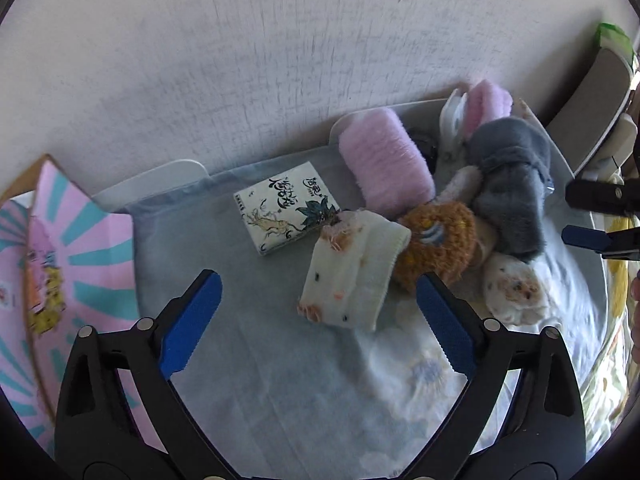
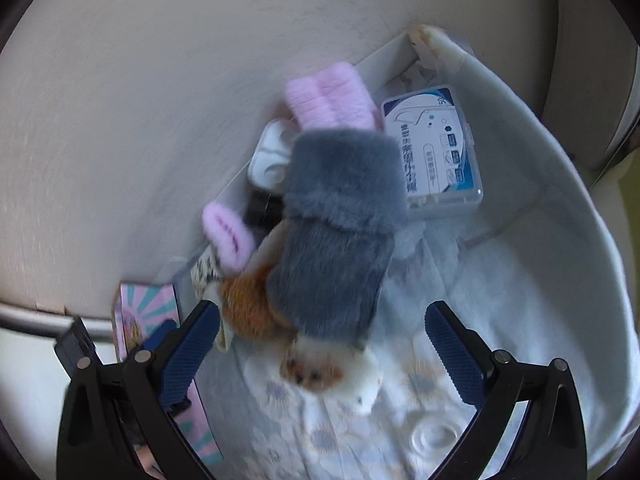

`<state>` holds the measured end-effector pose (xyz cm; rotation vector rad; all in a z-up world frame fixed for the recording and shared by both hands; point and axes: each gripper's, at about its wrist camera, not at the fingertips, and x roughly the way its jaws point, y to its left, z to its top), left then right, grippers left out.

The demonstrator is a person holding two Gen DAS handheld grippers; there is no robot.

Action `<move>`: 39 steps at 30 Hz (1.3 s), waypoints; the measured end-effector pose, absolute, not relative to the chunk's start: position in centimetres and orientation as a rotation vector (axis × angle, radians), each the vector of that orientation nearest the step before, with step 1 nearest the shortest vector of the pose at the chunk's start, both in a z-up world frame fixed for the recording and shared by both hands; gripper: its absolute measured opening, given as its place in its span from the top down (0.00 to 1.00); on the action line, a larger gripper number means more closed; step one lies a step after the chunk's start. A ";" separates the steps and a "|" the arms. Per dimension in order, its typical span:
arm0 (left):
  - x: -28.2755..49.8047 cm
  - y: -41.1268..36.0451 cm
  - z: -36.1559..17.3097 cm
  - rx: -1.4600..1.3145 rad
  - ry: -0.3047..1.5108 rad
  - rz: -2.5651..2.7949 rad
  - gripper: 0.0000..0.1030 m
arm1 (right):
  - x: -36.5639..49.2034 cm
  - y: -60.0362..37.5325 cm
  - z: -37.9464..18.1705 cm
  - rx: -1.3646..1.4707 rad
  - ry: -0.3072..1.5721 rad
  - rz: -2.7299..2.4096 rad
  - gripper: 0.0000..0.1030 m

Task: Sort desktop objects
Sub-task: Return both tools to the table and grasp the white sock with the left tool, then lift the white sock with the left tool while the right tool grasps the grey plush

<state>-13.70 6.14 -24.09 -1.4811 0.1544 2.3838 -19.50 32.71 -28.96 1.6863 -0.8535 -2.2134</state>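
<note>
A heap of soft things lies on a cloth-covered tabletop against the wall: a grey furry piece (image 1: pixel 510 184) (image 2: pixel 340 232), pink fluffy rolls (image 1: pixel 384 160) (image 2: pixel 328 96), an orange knitted piece (image 1: pixel 438 246) (image 2: pixel 250 308), a cream sock with pink spots (image 1: pixel 352 272) and a white spotted piece (image 1: pixel 516 288) (image 2: pixel 320 372). A small white tissue pack (image 1: pixel 286 206) lies left of the heap. My left gripper (image 1: pixel 318 320) is open, just before the cream sock. My right gripper (image 2: pixel 322 354) is open, its jaws on either side of the heap's near end; it also shows in the left wrist view (image 1: pixel 588 216).
A pink and teal printed box (image 1: pixel 60 264) (image 2: pixel 148 312) stands at the left. A clear plastic box with a blue label (image 2: pixel 434 152) lies behind the heap, near a white earbud case (image 2: pixel 270 156). A white tray rim (image 2: pixel 560 184) curves round the right side.
</note>
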 end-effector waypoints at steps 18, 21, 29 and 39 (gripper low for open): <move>-16.0 5.9 -25.7 -1.483 -0.030 2.216 0.61 | -22.5 32.0 -31.6 1.719 -0.951 -2.119 0.43; -15.6 6.4 -25.5 -1.478 0.009 2.226 0.67 | -22.3 31.9 -31.4 1.723 -0.921 -2.141 0.64; -15.1 6.0 -24.5 -1.491 0.017 2.240 0.74 | -21.1 32.0 -29.9 1.693 -0.865 -2.199 0.74; -13.4 4.8 -20.5 -1.472 0.002 2.272 0.74 | -19.6 33.1 -26.8 1.628 -0.848 -2.260 0.74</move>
